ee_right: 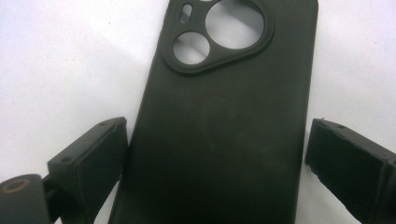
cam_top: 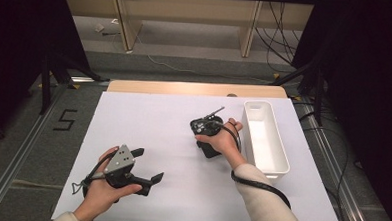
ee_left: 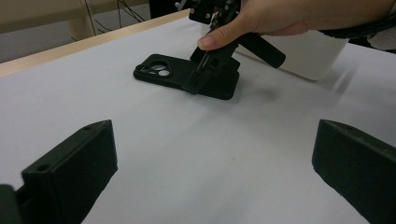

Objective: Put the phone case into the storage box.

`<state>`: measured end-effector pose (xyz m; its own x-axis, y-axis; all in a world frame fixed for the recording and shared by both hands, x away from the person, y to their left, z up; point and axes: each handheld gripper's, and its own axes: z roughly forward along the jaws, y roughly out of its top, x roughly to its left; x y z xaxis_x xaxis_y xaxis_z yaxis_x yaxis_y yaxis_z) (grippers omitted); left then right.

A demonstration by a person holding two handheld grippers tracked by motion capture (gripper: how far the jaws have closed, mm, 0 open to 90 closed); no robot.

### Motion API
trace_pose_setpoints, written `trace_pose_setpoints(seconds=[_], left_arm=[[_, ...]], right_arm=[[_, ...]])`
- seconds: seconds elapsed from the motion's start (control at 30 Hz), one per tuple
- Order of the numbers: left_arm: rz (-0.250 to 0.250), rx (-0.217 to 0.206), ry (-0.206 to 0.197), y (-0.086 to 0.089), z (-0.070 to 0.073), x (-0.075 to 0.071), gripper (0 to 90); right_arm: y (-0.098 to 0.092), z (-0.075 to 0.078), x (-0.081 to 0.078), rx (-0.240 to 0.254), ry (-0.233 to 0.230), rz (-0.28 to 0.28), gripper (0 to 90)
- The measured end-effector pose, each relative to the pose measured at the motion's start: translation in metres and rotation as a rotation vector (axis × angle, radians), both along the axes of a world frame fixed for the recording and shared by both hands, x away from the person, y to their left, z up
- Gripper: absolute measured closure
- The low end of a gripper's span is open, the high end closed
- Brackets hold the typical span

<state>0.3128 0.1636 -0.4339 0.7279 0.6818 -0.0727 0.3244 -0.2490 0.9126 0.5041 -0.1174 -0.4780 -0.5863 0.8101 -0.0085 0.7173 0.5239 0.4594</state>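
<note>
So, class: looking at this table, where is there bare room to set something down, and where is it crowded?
Free: the far-left stretch of the white sheet, and the middle strip between the left gripper and the phone case. The white bin also looks empty inside. Crowded: the right side, where the right gripper hangs over the case beside the bin.

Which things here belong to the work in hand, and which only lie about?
In the work, probably:
- black phone case, lying between the open jaws of the right claw
- white bin, empty, beside it

Idle or lying about:
- left claw, open, holding nothing
- cables on the floor
</note>
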Motion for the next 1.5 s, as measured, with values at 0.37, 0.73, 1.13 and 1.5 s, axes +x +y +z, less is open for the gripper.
trace_pose_setpoints(seconds=[0.37, 0.73, 1.13, 1.5], left_arm=[[-0.004, -0.001, 0.001, 0.000, 0.000, 0.000, 0.0], [-0.007, -0.002, 0.002, 0.000, 0.000, 0.000, 0.0], [-0.010, -0.003, 0.002, 0.000, -0.001, 0.000, 0.0], [-0.011, -0.004, 0.008, -0.001, -0.001, 0.000, 0.0]], right_arm=[[0.004, 0.003, 0.007, -0.034, 0.052, 0.000, 7.1], [0.009, 0.005, 0.011, -0.056, 0.087, -0.019, 7.9], [0.011, 0.006, 0.011, -0.072, 0.091, -0.046, 10.5], [0.012, 0.007, 0.010, -0.069, 0.093, -0.074, 11.7]])
